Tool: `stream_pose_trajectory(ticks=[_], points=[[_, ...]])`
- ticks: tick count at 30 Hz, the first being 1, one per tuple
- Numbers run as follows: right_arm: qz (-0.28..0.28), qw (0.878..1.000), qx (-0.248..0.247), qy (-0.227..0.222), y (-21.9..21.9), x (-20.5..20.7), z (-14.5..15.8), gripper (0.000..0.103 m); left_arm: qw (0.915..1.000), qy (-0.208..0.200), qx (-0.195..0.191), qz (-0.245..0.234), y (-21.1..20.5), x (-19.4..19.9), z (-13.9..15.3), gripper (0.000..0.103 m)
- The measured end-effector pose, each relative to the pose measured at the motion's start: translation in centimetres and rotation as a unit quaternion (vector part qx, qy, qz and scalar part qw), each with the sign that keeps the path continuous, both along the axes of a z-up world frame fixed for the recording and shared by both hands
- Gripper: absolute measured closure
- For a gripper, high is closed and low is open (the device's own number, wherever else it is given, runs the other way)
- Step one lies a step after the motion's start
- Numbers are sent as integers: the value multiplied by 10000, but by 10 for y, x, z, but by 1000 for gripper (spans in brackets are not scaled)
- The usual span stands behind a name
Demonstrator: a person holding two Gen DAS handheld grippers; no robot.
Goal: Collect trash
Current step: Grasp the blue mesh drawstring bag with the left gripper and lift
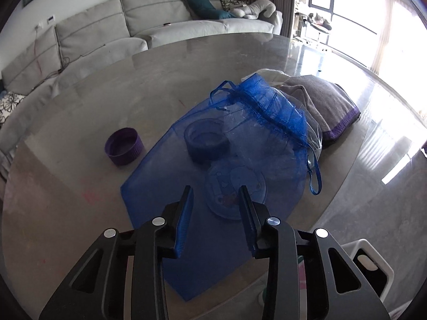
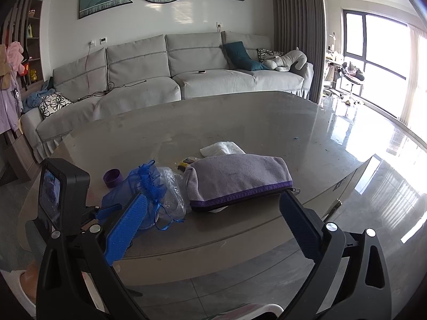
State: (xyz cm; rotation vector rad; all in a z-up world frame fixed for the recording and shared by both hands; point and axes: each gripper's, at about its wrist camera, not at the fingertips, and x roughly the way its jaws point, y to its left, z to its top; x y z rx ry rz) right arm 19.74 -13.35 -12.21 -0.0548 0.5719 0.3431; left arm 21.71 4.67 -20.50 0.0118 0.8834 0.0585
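Left wrist view: the left tongs (image 1: 216, 189) stand released, nothing between them, just above the near end of the blue mesh bag (image 1: 213, 165), which lies flat on the bench (image 1: 80, 186) w/ a cap and a round lid inside; a loose purple cap (image 1: 124, 146) sits beside it. The bag looks light, soft, a bit slippery, so probably best pinched at the gathered neck. Right wrist view: the right tongs (image 2: 213, 202) are wide open, empty, near the grey pouch (image 2: 237, 178), approx. in front of it.

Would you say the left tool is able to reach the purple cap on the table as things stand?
Probably yes: the purple cap sits alone on bare table, left of the blue mesh bag, and the left tool is open.
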Motion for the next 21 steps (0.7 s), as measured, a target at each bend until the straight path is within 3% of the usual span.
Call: stream_pose_trajectory(ticks=[6, 8, 10, 19, 21], points=[[41, 10000, 12, 2, 4, -1, -1, 4, 9997, -221, 6, -54, 0, -5, 5, 65], [40, 10000, 11, 11, 3, -1, -2, 4, 9993, -353, 82, -60, -2, -9, 10, 35], [41, 10000, 23, 10, 3, 0, -2, 4, 9987, -459, 221, -97, -8, -10, 13, 24], [28, 10000, -25, 46, 7, 0, -5, 4, 9986, -142, 466, -197, -14, 16, -8, 24], [17, 10000, -32, 55, 7, 0, -5, 4, 9990, -173, 379, -149, -9, 14, -10, 29]])
